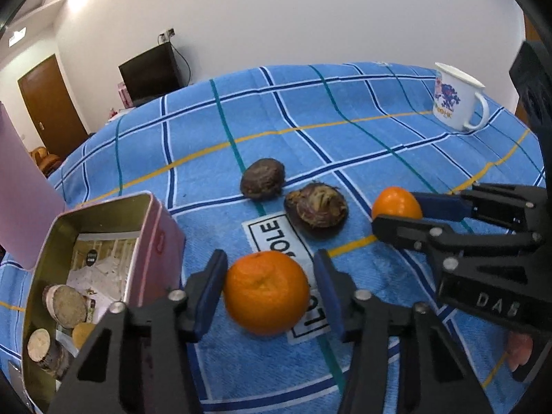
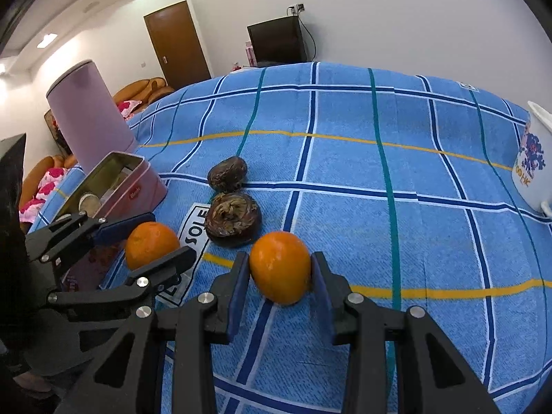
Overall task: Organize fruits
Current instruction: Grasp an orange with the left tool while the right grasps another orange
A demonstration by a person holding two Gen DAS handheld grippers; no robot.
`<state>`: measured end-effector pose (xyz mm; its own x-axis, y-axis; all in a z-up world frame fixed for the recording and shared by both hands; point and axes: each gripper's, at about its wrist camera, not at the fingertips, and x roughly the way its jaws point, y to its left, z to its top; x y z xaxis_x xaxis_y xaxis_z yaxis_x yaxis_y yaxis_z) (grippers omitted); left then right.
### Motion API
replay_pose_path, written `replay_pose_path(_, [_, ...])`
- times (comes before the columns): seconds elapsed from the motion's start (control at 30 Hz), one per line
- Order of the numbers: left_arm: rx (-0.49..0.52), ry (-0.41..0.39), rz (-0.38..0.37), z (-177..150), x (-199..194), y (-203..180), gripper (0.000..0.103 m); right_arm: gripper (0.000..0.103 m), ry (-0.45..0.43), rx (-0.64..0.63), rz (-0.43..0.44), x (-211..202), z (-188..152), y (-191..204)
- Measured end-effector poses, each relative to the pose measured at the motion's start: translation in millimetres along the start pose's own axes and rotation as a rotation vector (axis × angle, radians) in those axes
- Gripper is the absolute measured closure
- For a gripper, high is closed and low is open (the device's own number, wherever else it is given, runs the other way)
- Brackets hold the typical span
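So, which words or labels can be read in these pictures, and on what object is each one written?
"SOLE": end of the black-framed white label sewn on the blue checked cloth; its other letters are hidden or cut off.
"DAB": raised letters on the right gripper body.
"HK": end of yellow lettering on the white mug; the rest is unreadable.
Red logo on the pink tin: too small to read.

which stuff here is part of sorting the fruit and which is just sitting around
Part of the job:
- big orange
- small orange
- two dark wrinkled fruits
- open pink tin

Just lying about:
- white mug
- pink cylinder container
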<state>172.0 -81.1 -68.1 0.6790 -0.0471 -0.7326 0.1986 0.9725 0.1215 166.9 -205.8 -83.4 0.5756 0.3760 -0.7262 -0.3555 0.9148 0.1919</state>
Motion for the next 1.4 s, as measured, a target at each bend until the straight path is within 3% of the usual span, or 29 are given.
replay_pose_path(0.27, [-0.063,-0.025,-0.057,-6,-9,11,0.056,0.065,-0.082,-0.017,0.009,-17,-2,3])
replay_pose_path(0.73, [-0.091,-0.155,-0.008,-11,-35,13,0.056,0.065,-0.183,-0.087,0.016,-35,-5,16])
replay_pose_path(1.4, [-0.118,-0.262,-0.019,-18,-56,16,0.056,0.065,-0.26,-0.13,0.015,-49,-11,24])
